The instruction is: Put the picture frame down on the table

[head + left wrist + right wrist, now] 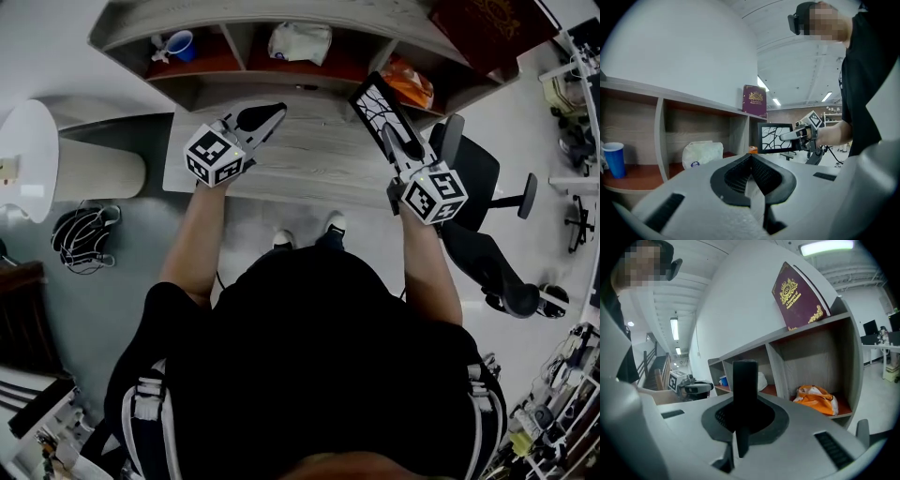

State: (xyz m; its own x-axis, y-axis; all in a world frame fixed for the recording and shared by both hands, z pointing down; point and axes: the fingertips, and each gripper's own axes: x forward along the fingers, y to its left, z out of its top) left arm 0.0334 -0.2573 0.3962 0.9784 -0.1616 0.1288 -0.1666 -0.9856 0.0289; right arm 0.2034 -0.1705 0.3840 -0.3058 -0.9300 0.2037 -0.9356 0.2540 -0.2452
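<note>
- Clamping the picture frame point(378, 105) by its edge, jaws shut, right gripper point(401, 142) holds it tilted over the table's point(309, 161) right end.
- Jaws together and empty, left gripper point(274, 112) hovers over the left end.

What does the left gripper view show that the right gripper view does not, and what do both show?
Only the left gripper view: the face of the black picture frame, black branching lines on white, gripped by the right gripper. Only the right gripper view: that frame edge-on, a dark bar clamped between the jaws, and the left gripper. Both: the maroon hardcover book atop the wooden shelf unit and the blue plastic cup inside it.
</note>
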